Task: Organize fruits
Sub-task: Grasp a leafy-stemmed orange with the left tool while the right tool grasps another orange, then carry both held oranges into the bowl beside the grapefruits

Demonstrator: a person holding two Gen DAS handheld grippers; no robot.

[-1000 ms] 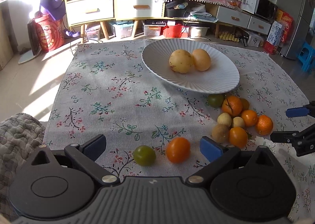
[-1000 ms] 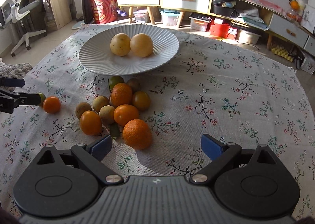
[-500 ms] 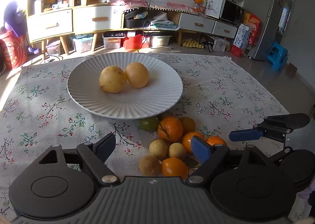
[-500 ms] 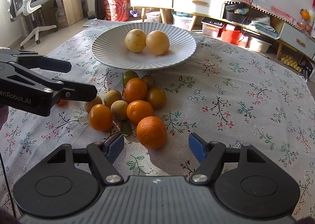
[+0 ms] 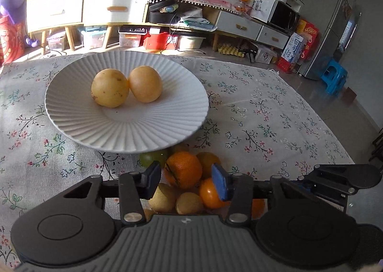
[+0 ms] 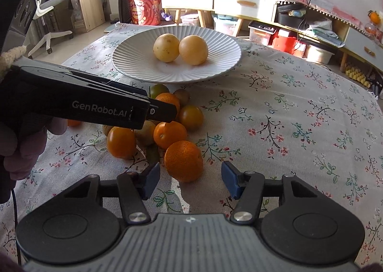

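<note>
A white ribbed plate point(image 5: 71, 114) holds two yellow fruits point(image 5: 110, 91). In front of it lies a pile of oranges, brownish fruits and a green one. My left gripper point(image 5: 186, 182) hangs over the pile with its jaws closing. A rough orange point(image 5: 184, 171) sits between the pads, which stand a little off it. My right gripper point(image 6: 190, 182) is also closing, around the nearest orange point(image 6: 183, 160) of the pile, pads apart from it. In the right wrist view the left gripper's finger point(image 6: 165, 111) reaches over the pile from the left.
The table wears a floral cloth point(image 6: 299, 128). A lone orange fruit point(image 6: 74, 123) peeks out behind the left tool and the hand point(image 6: 21, 152) that holds it. The right tool's black body point(image 5: 340, 178) lies right of the pile. Cabinets and storage boxes stand beyond the table.
My left gripper has moved from the lone green and orange fruits over to the pile, and its jaws have narrowed. The right gripper has stayed put while its jaws narrowed around the front orange.
</note>
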